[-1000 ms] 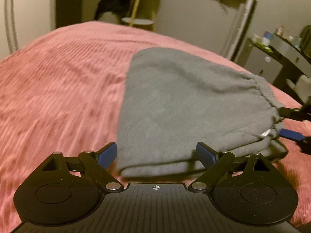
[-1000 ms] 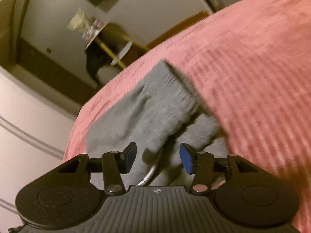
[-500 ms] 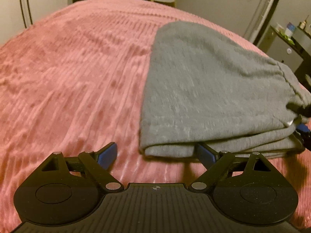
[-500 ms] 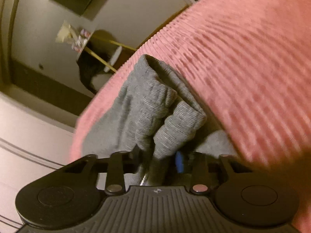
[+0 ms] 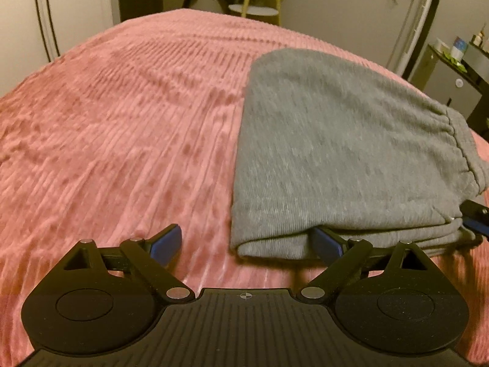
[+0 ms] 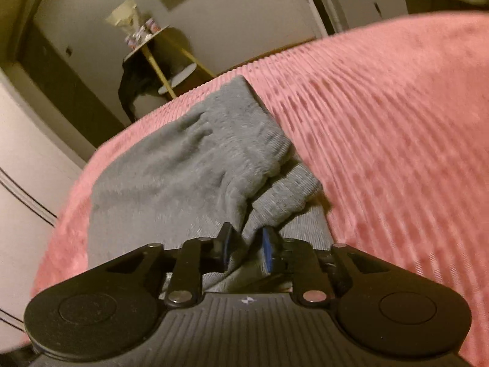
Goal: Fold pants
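The folded pants (image 5: 342,153) lie on the bedspread (image 5: 122,128), a round stand (image 5: 253,9) behind the bed.

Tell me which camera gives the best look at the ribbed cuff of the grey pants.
The right wrist view. The ribbed cuff sits close in front of the lens, just beyond the right gripper, which is shut on the grey pants. The left wrist view shows the folded stack broadly, its gathered edge far right; no cuff stands out there.

Pink ribbed bedspread (image 5: 122,128), pale walls (image 5: 336,15)
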### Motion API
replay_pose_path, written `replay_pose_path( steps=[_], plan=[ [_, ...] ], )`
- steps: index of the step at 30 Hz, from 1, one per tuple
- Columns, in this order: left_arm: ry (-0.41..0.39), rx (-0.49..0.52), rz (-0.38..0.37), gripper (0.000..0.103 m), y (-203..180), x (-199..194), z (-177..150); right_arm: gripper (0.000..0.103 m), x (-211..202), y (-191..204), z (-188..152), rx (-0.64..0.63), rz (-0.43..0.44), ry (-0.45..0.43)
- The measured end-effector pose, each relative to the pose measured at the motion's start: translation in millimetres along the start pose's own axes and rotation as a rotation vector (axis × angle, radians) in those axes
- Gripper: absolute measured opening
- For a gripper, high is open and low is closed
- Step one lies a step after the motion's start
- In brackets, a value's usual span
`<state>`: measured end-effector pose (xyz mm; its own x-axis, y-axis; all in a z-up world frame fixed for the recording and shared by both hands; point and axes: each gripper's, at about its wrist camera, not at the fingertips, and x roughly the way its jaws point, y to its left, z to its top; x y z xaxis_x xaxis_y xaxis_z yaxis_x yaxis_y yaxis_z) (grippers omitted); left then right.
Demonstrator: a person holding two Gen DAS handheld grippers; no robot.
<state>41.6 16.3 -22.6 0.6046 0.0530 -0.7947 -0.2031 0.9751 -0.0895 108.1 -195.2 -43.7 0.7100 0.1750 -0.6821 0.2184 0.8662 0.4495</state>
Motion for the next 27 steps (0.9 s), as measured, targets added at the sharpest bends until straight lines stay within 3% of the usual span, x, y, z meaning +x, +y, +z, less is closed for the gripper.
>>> replay_pose_path(
  steps=[6,8,14,16,18,21,27],
  plan=[
    [-0.002,-0.004,0.003,0.095,-2.3,-1.7,1.1,0.036,-34.9,10.0,-7.1,-0.167,-0.067,-0.092],
    [0.006,-0.003,-0.002,0.096,-6.0,-3.0,0.2,0.039,-39.6,12.1,-11.0,-0.213,-0.087,-0.077],
    [-0.004,0.042,-0.017,0.101,-21.2,-13.6,-8.5,0.066,-45.4,15.0,-36.1,-0.334,-0.102,0.001],
    [0.002,0.050,-0.033,0.101,-25.5,-17.0,-14.2,0.079,-46.6,18.8,-46.5,-0.380,-0.107,0.020],
    [0.018,0.046,-0.049,0.101,-28.5,-19.7,-19.3,0.098,-48.0,22.1,-54.3,-0.412,-0.111,0.038],
    [0.029,0.057,-0.066,0.101,-32.9,-26.9,-26.8,0.099,-50.8,28.8,-61.7,-0.446,-0.121,0.040],
    [-0.007,0.108,-0.010,0.102,-38.3,-49.1,-34.3,0.099,-51.9,39.2,-73.8,-0.470,-0.120,0.076]
  ],
)
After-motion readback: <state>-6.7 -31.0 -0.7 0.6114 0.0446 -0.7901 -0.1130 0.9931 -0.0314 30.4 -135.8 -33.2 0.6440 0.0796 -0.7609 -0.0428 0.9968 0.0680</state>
